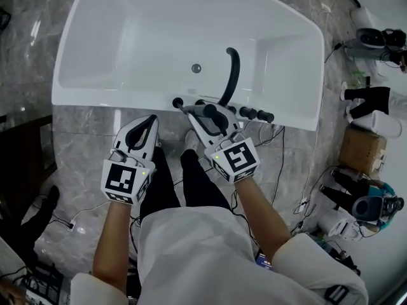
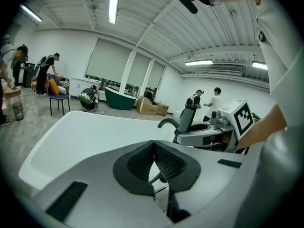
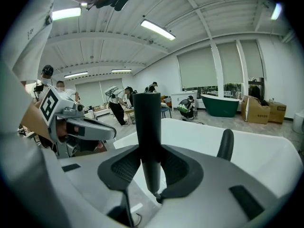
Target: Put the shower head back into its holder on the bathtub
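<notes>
The black shower head (image 3: 147, 127) stands upright between the pads of my right gripper (image 3: 148, 167), which is shut on its handle. In the head view that gripper (image 1: 202, 114) holds the shower head (image 1: 211, 110) just over the near rim of the white bathtub (image 1: 114, 97), close to a round black fitting (image 1: 178, 101) on the rim. My left gripper (image 1: 150, 123) hangs to the left, short of the rim. Its pads (image 2: 164, 161) touch with nothing between them. From the left gripper view the shower head (image 2: 186, 119) shows beside the curved black spout (image 2: 166, 122).
A curved black spout (image 1: 232, 75) rises from the rim, with black knobs (image 1: 257, 114) to its right. The drain (image 1: 196, 68) lies in the tub floor. Cables (image 1: 280, 170) trail over the marble floor; boxes and gear (image 1: 365, 151) crowd the right side. People work in the room behind.
</notes>
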`<state>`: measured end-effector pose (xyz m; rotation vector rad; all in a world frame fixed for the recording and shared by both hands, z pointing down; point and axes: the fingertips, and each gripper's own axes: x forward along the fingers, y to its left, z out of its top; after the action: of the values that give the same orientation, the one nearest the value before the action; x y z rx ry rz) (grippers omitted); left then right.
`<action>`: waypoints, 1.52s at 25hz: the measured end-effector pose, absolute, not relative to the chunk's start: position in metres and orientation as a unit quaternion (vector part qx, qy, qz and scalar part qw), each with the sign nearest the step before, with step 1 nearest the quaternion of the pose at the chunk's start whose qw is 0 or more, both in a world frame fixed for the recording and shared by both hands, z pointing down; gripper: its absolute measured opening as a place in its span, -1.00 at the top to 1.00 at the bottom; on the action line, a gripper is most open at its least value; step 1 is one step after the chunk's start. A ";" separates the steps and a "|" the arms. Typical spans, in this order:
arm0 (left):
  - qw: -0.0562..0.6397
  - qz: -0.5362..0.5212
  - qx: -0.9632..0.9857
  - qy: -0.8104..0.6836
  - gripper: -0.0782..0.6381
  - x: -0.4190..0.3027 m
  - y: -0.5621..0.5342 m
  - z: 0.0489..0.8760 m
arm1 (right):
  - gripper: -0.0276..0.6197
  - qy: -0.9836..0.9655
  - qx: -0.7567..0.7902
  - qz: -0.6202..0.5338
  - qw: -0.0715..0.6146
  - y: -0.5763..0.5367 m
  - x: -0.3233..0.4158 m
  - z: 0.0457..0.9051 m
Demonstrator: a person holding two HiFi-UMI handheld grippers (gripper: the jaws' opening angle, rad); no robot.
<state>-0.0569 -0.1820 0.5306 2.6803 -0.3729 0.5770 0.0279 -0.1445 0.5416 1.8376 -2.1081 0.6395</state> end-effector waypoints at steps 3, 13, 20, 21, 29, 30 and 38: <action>0.190 0.210 0.950 -0.130 0.75 -0.056 -0.183 0.540 | 0.47 -0.726 0.633 0.227 0.143 -0.148 0.027 0.555; 0.203 0.219 0.946 -0.127 0.75 -0.061 -0.187 0.560 | 0.47 -0.709 0.643 0.247 0.152 -0.152 0.031 0.589; 0.200 0.220 0.947 -0.119 0.75 -0.056 -0.188 0.566 | 0.47 -0.699 0.649 0.255 0.158 -0.153 0.034 0.609; 0.201 0.219 0.948 -0.119 0.75 -0.056 -0.189 0.567 | 0.47 -0.698 0.650 0.255 0.160 -0.153 0.034 0.612; 0.209 0.215 0.946 -0.121 0.75 -0.056 -0.189 0.578 | 0.47 -0.684 0.659 0.264 0.170 -0.151 0.034 0.636; 0.211 0.215 0.946 -0.121 0.75 -0.057 -0.189 0.580 | 0.47 -0.682 0.659 0.266 0.170 -0.151 0.034 0.639; 0.218 0.216 0.944 -0.117 0.75 -0.057 -0.189 0.594 | 0.47 -0.666 0.667 0.282 0.179 -0.145 0.036 0.666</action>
<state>-0.0569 -0.1895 0.5936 2.6142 -0.3251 0.5991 0.0359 -0.1454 0.6661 1.8849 -1.8838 0.7977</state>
